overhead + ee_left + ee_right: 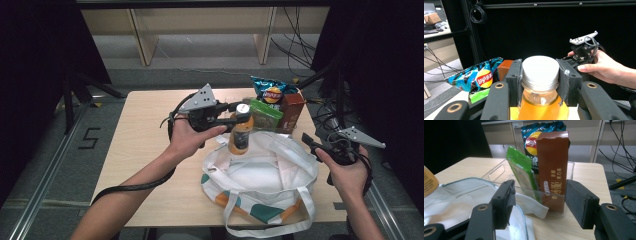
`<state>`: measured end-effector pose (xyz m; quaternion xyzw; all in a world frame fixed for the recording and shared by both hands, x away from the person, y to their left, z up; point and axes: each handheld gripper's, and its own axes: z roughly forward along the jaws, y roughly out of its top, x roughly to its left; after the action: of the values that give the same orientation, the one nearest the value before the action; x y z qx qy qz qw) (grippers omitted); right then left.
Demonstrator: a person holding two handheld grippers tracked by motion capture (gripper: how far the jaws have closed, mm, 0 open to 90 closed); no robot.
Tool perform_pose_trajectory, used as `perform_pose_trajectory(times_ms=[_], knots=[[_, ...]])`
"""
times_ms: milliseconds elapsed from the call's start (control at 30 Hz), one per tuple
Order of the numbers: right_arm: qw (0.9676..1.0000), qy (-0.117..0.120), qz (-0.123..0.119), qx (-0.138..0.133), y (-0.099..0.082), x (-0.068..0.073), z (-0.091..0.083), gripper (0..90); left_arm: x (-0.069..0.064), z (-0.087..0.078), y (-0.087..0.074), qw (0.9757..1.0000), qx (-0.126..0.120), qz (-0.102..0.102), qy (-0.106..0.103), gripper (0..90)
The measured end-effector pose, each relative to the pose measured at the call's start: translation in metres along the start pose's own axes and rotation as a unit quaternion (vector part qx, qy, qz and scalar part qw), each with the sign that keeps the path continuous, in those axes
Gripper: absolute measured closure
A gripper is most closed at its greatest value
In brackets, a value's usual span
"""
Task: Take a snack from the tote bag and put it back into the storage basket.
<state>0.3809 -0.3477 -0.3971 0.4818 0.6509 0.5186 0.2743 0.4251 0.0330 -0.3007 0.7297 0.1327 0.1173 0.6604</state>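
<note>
At the far right of the light wooden table (150, 130) stands a clear plastic bin (570, 170) packed with snacks. A blue Lay's crisp bag (271, 91) rises at the back, a green packet (520, 170) leans at the near left, and a tall brown Oreo box (554, 167) stands upright on the right, just beside the packet. Beyond the table runs a pale wooden shelf frame (145, 40), and black cables (295, 50) trail across the grey floor.

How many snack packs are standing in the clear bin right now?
3: the blue chip bag at the back, the green pack on the left, and the brown box on the right. More could be hidden behind them.
</note>
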Motion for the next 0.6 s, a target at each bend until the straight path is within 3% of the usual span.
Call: perform_pose_trajectory(times_ms=[600], knots=[[1.0,0.002,-0.008,-0.003,0.0,-0.0022,0.0003,41.8,0.0075,0.009,0.0042,1.0,-0.002,0.006,-0.001,58.8]])
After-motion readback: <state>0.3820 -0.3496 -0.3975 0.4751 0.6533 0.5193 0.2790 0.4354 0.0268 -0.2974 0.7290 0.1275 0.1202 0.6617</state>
